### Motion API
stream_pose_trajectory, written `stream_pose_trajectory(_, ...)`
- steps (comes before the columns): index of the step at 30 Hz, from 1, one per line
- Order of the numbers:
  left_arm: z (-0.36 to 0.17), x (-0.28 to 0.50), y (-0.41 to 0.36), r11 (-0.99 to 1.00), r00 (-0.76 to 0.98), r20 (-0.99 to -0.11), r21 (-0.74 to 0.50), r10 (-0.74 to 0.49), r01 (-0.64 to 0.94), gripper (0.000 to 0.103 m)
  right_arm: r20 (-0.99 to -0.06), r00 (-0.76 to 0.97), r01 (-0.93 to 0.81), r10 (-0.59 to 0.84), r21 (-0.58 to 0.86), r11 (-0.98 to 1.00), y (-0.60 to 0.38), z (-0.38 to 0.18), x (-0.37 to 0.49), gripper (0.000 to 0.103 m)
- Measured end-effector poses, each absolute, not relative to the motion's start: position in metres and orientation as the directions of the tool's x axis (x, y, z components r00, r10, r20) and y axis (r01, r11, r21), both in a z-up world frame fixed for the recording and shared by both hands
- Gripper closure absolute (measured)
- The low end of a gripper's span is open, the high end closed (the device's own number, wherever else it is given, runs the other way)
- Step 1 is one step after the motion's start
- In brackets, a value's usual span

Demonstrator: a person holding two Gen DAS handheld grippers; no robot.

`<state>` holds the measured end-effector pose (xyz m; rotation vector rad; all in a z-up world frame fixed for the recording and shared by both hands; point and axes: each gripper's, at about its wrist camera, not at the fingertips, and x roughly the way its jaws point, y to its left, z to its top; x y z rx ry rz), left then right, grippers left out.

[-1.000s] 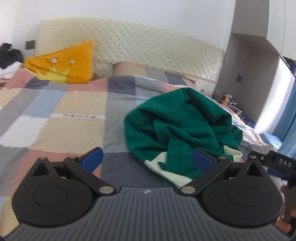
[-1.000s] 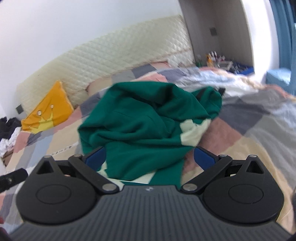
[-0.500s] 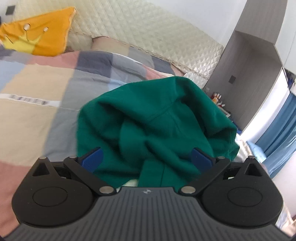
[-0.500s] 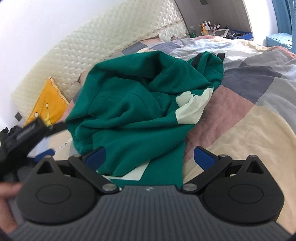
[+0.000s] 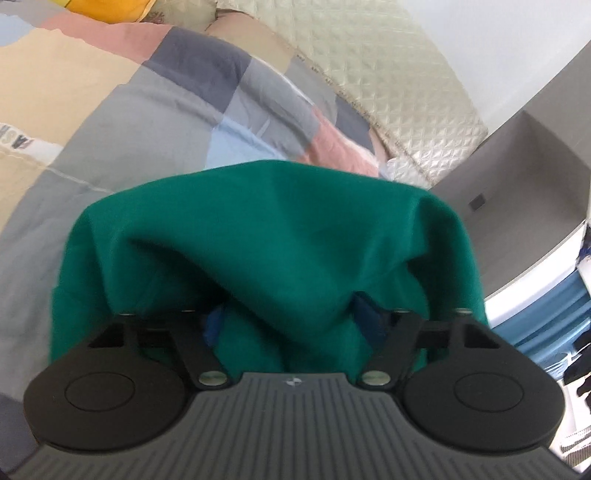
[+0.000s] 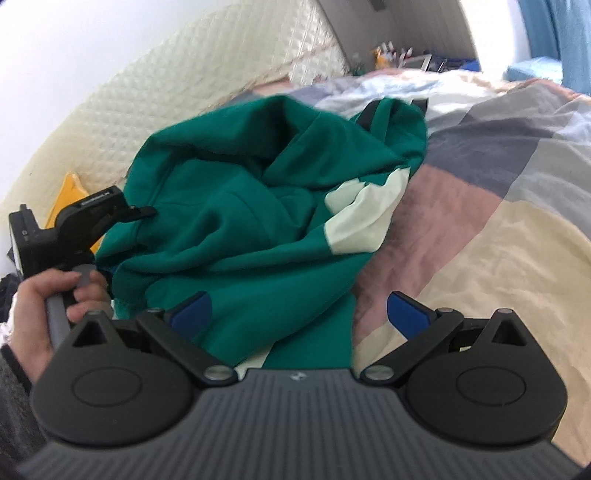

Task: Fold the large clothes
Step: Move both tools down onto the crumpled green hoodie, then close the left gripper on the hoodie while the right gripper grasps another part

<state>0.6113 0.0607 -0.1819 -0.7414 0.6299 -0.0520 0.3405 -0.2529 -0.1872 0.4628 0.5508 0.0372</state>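
Green hoodie (image 6: 236,229) lies crumpled on patchwork quilt (image 6: 498,229) before quilted headboard (image 5: 399,99).

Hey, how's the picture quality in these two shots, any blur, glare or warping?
Left wrist view: slightly soft, the green garment fills the middle, the headboard bends with the fisheye. Right wrist view: the window is blown out, the patchwork quilt and garment edges are smeared, and the hand at the left is blurred.

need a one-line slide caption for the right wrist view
Right hand-held gripper open above a crumpled green sweatshirt on the patchwork quilt; left hand-held gripper closing on its far edge.
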Motion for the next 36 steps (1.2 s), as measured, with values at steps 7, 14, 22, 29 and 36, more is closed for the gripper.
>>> stream_pose_trajectory(7,-0.138,0.599,0.048,0.835,0.854,-0.487,-0.535,-0.183,-0.126,0.083,-0.435,0.898,0.142,0.069,0.436,0.889,-0.262,-0.185,0.333,0.000)
stream_pose_trajectory(14,-0.067,0.535,0.049,0.857,0.922,-0.354,-0.513,-0.158,-0.050,0.085,-0.325,0.945,0.117,0.036,0.439,0.891,-0.269,-0.172,0.319,0.000)
stream_pose_trajectory(22,-0.013,0.424,0.055,0.863,0.946,-0.277,-0.506,-0.168,0.005,0.086,-0.260,0.962,0.036,0.078,0.409,0.912,-0.262,-0.163,0.311,0.000)
stream_pose_trajectory(29,0.016,0.304,0.068,0.879,0.967,-0.211,-0.477,-0.143,0.026,0.086,-0.232,0.948,-0.110,0.218,0.403,0.909,-0.247,-0.155,0.300,0.000)
stream_pose_trajectory(36,0.031,0.191,0.085,0.898,0.990,-0.113,-0.439,-0.079,0.022,0.086,-0.229,0.894,-0.270,0.385,0.412,0.870,-0.226,-0.141,0.267,0.014)
